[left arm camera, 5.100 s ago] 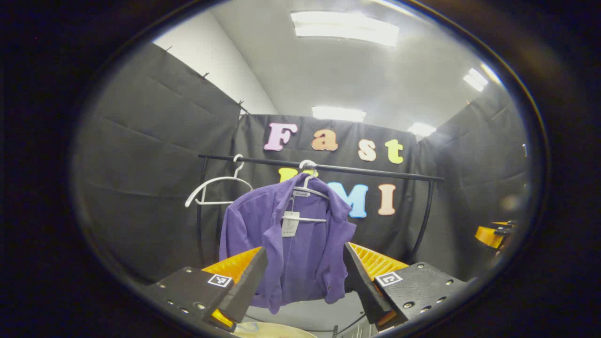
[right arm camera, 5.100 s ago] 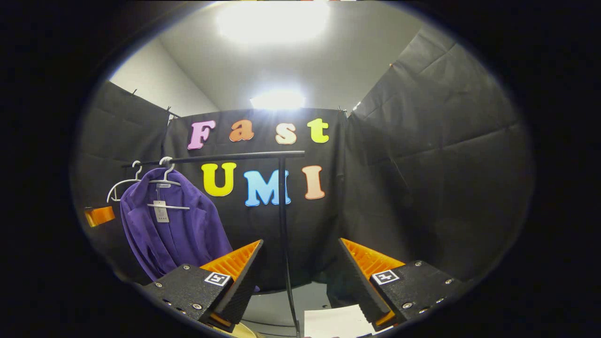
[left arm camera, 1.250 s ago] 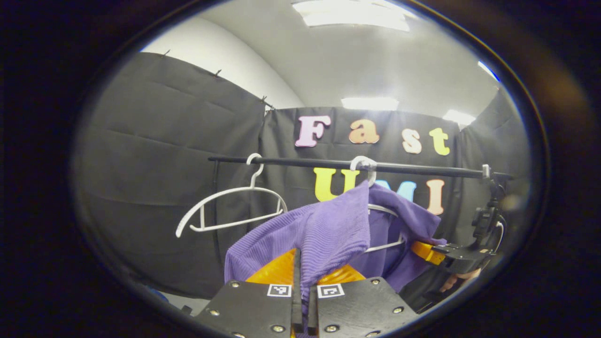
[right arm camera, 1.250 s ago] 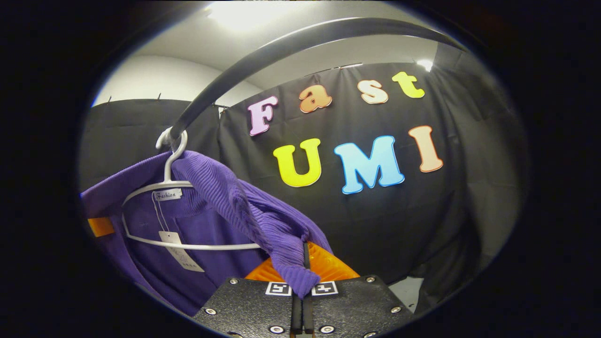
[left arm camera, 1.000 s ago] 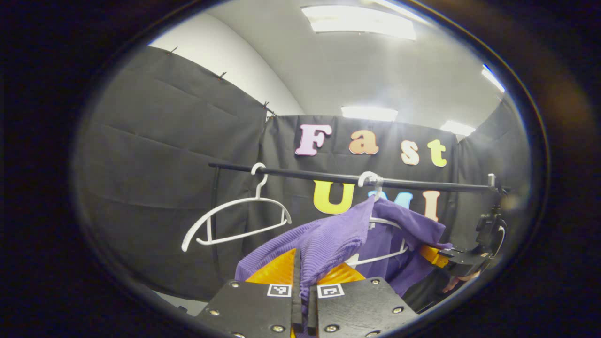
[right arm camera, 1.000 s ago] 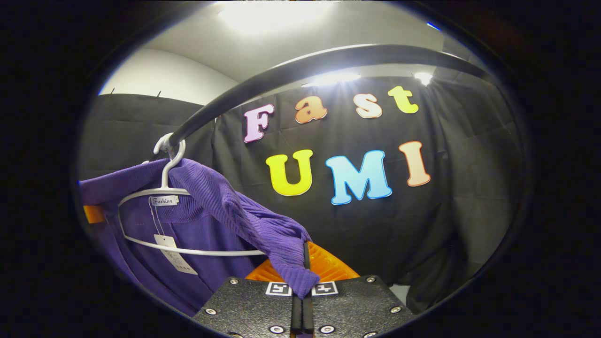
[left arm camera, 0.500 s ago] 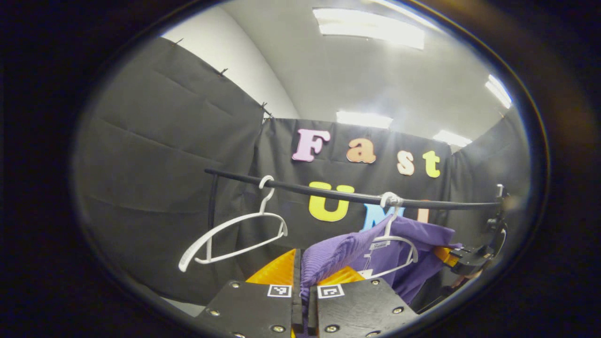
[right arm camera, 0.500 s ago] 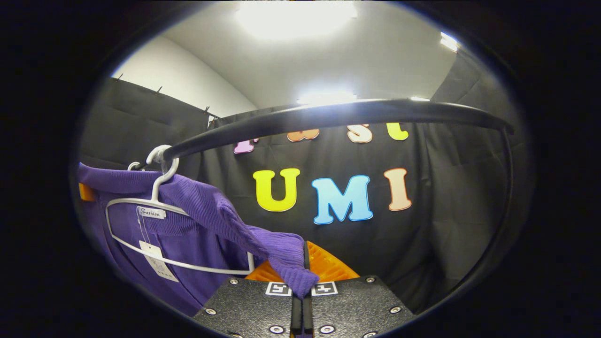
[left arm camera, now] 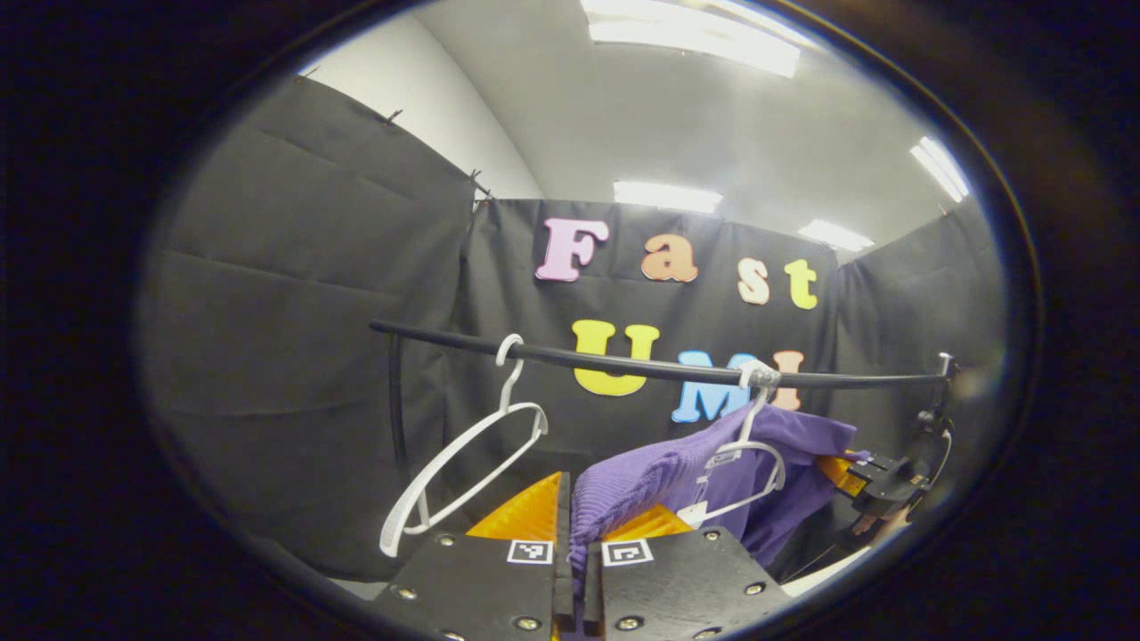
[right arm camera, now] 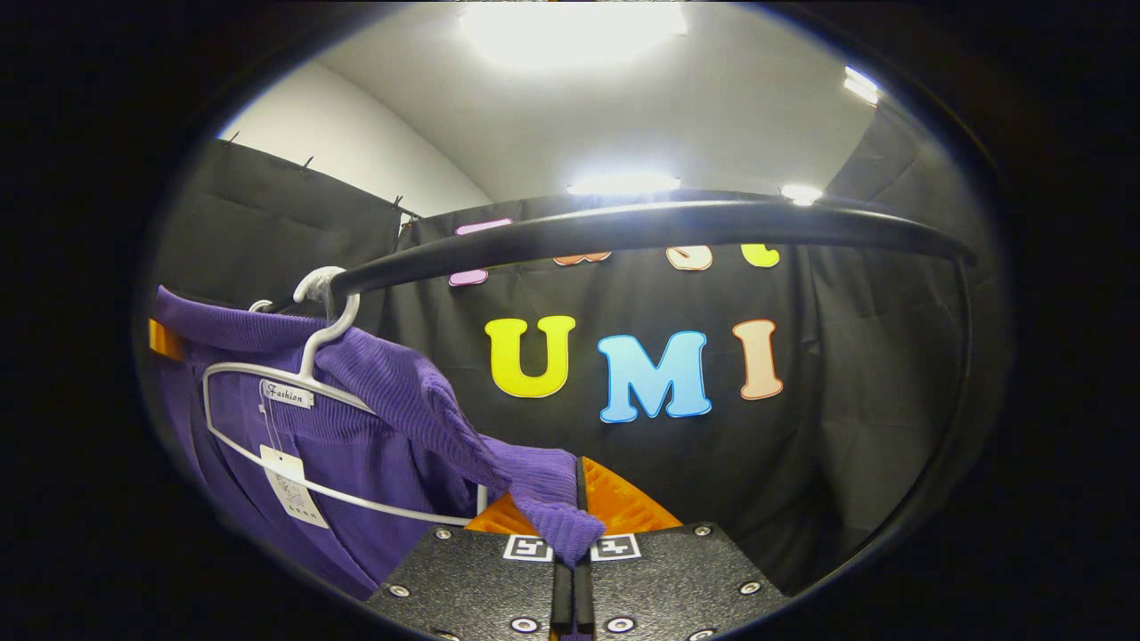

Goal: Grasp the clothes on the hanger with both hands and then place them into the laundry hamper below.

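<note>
A black clothes rail [left arm camera: 641, 363] runs across the left gripper view from about nine o'clock to three o'clock, and in the right gripper view the same rail [right arm camera: 641, 227] arches overhead from ten o'clock to two o'clock. The purple garment [left arm camera: 712, 463] hangs from it on a white hanger [left arm camera: 748, 445], sitting toward four o'clock in the left gripper view; in the right gripper view the garment [right arm camera: 356, 418] spreads from nine o'clock down to the centre bottom, with its hanger [right arm camera: 294, 374] hooked over the rail at ten o'clock. The cloth is pulled out sideways from both shoulders rather than hanging straight.

A second, bare white hanger [left arm camera: 463, 472] hangs tilted on the rail at about seven o'clock in the left gripper view, apart from the garment.

The left gripper [left arm camera: 574, 570], at six o'clock of its own view, has its jaws pressed together with a fold of the purple cloth pinched between them. The right gripper [right arm camera: 570, 556], at six o'clock of its own view, is likewise clamped narrow on a bunched end of the garment. It also appears at four o'clock in the left gripper view [left arm camera: 877, 481], at the far edge of the cloth.

A white paper tag [right arm camera: 289, 485] dangles inside the collar at eight o'clock in the right gripper view, below a small sewn label [right arm camera: 287, 393].
</note>
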